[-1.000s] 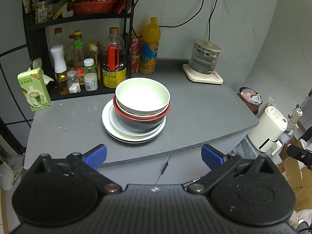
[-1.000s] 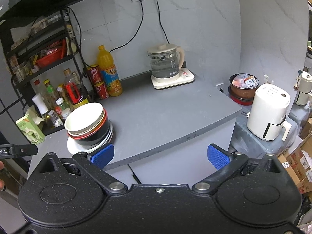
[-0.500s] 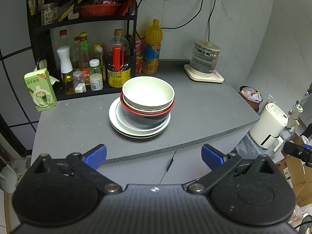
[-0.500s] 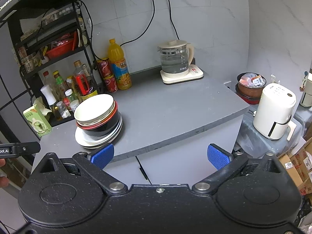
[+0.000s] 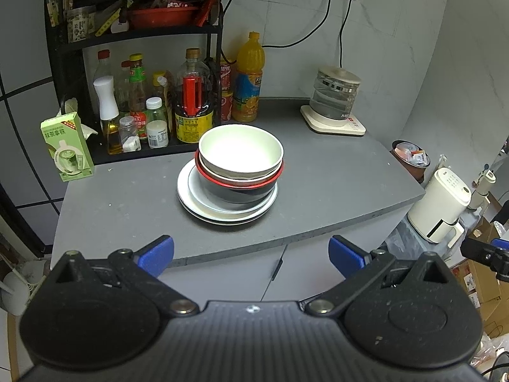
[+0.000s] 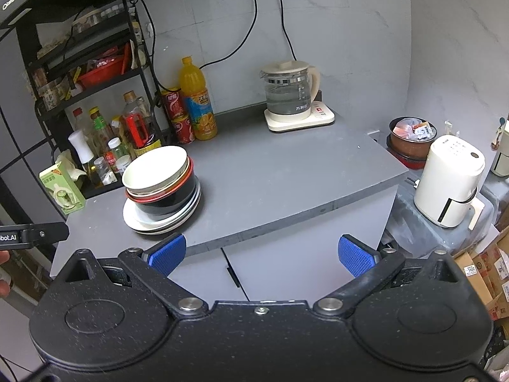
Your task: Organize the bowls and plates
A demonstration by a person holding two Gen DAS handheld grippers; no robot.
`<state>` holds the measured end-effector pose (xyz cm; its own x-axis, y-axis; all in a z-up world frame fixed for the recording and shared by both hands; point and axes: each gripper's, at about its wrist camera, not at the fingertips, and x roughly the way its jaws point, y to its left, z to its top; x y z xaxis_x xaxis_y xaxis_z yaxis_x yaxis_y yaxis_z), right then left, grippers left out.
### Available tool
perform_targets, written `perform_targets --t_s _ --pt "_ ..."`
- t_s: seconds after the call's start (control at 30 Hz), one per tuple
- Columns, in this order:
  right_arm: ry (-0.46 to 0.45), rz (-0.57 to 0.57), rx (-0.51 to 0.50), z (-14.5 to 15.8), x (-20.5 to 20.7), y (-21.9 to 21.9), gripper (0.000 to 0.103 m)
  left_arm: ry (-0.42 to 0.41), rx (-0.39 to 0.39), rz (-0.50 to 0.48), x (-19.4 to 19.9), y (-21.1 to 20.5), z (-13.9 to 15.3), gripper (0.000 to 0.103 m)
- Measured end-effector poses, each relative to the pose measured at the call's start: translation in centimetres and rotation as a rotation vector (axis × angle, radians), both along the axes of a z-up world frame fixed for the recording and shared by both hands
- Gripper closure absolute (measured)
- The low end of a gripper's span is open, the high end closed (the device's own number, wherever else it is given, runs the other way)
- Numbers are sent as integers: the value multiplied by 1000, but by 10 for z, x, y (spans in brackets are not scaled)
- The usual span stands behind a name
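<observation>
A stack stands on the grey counter (image 5: 334, 191): white plates (image 5: 191, 200) at the bottom, a black bowl with a red rim (image 5: 241, 192) on them, and a cream bowl (image 5: 240, 151) on top. The stack also shows in the right wrist view, with the cream bowl (image 6: 155, 167) tilted and the plates (image 6: 159, 222) below. My left gripper (image 5: 251, 254) is open and empty, off the counter's front edge, facing the stack. My right gripper (image 6: 261, 254) is open and empty, in front of the cabinet, right of the stack.
A black rack (image 5: 140, 35) with bottles stands at the back left. A green carton (image 5: 66, 151), an orange juice bottle (image 5: 249, 78) and a glass kettle (image 5: 335, 98) on its base are on the counter. A white appliance (image 6: 451, 180) and a pot (image 6: 410, 140) stand at the right.
Both grippers have pulled back from the counter, so the stack looks smaller and farther. The stack has not moved. Both grippers stay open.
</observation>
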<state>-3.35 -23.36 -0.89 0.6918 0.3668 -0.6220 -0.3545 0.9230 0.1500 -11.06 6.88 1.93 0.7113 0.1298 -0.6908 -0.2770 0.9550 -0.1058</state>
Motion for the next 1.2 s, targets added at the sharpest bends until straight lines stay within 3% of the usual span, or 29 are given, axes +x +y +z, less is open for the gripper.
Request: perform_targets --t_s 1.2 --pt "-5 15 -20 2 5 8 0 7 -3 -28 6 0 -3 1"
